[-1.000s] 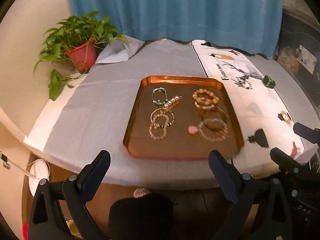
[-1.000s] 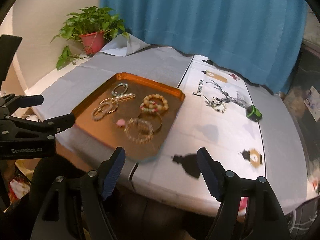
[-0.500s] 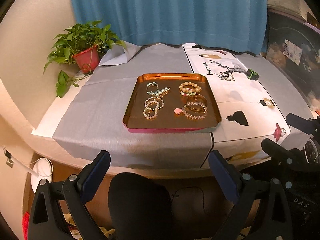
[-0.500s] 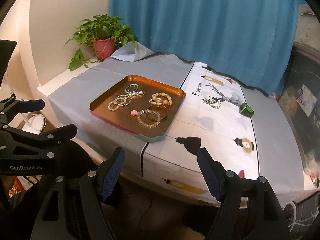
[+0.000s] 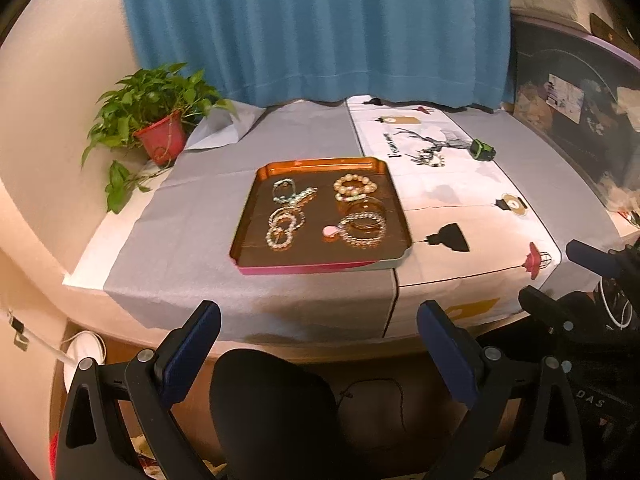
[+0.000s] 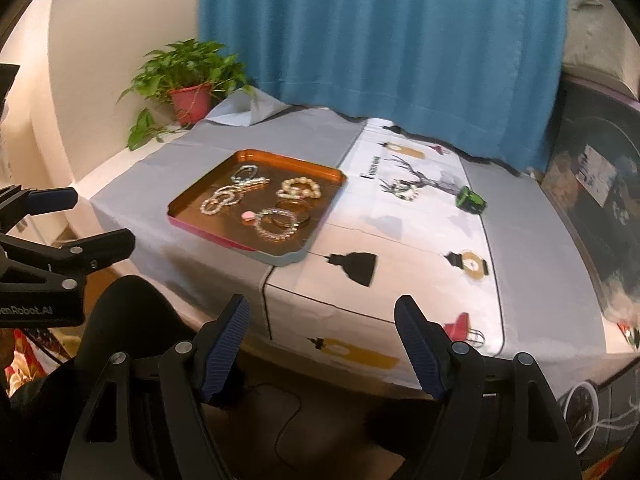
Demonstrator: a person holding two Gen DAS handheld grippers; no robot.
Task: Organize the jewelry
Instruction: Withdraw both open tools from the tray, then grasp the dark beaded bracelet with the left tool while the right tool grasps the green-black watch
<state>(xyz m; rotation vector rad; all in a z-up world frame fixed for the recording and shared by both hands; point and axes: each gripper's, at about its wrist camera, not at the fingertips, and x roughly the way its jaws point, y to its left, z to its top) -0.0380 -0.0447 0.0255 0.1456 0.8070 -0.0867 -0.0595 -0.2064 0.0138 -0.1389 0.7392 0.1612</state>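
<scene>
Left wrist: tray [image 5: 394, 196] long axis runs away, bracelets [image 5: 362, 227] flat.

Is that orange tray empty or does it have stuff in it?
Not empty: the tray holds several bracelets, lying in loose clusters on its floor.

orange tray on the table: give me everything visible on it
The tray is a shallow, squarish metal-looking piece with rounded corners, a glossy copper-orange inside and a pink outer near wall. It lies flat on the grey cloth, its right edge reaching the white printed runner. Inside lie several beaded bracelets, some overlapping, a plain bangle and a small pink charm. Neither gripper touches it.
</scene>
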